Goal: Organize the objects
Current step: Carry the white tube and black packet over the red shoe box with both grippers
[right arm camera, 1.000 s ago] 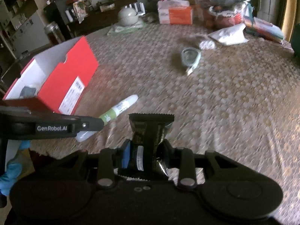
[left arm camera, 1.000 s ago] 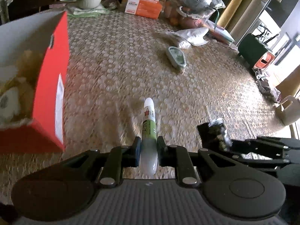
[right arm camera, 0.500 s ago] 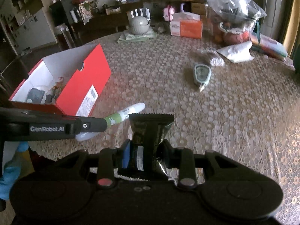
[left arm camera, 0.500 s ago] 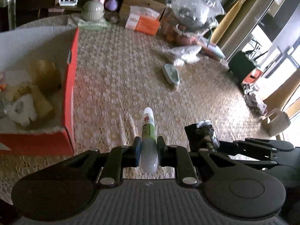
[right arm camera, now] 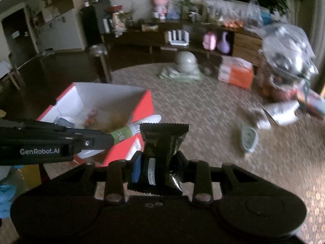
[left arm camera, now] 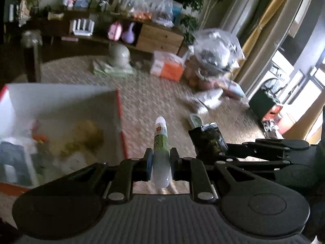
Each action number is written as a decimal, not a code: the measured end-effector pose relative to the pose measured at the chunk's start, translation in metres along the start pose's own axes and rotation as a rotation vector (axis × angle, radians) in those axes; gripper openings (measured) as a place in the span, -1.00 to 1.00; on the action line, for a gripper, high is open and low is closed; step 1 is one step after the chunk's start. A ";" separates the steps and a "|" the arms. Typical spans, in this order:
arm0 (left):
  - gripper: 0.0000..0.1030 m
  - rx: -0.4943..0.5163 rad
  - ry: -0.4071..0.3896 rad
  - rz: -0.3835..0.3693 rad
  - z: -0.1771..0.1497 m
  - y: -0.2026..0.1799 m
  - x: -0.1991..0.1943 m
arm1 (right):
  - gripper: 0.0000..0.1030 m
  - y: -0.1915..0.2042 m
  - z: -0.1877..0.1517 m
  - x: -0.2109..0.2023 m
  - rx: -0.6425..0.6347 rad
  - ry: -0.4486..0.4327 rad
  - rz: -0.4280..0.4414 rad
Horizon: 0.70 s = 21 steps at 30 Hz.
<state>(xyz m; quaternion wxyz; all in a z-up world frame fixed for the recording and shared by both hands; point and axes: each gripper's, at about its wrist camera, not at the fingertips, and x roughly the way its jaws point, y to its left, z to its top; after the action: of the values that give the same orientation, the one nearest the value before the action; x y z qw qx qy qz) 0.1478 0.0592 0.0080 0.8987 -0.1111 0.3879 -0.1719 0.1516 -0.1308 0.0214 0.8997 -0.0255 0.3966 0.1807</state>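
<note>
My left gripper [left arm camera: 160,158] is shut on a white and green tube [left arm camera: 160,140] that points forward, lifted above the table. Beside it on the right, the right gripper [right arm camera: 157,162] is shut on a dark snack packet [right arm camera: 162,142], also seen in the left wrist view as the packet [left arm camera: 208,140]. An open red box [left arm camera: 119,122] with a white inside sits at the left and holds several small things. In the right wrist view the box [right arm camera: 142,105] lies left of centre, with the left gripper [right arm camera: 109,139] and the tube's tip [right arm camera: 142,123] over its near corner.
A small green-rimmed device [right arm camera: 248,138] lies on the patterned tablecloth [right arm camera: 203,109] to the right. Further back stand a grey helmet-shaped item [right arm camera: 185,63], an orange and white tissue pack [right arm camera: 235,71] and clear plastic bags [right arm camera: 288,46]. A low cabinet with trinkets runs behind.
Both grippers have risen with their loads and now look further across the room. The red box's inside has come into fuller view and the tube now hangs over its corner.
</note>
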 end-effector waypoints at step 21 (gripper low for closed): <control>-0.68 -0.025 -0.037 0.271 0.016 0.135 -0.031 | -0.34 0.117 0.054 0.105 -0.150 0.083 0.094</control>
<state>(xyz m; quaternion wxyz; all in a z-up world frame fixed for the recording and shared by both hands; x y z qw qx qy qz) 0.1696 0.1957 -0.0057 0.9193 -0.0720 0.3847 -0.0423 0.2147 0.0207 -0.0059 0.8685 -0.0815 0.4198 0.2507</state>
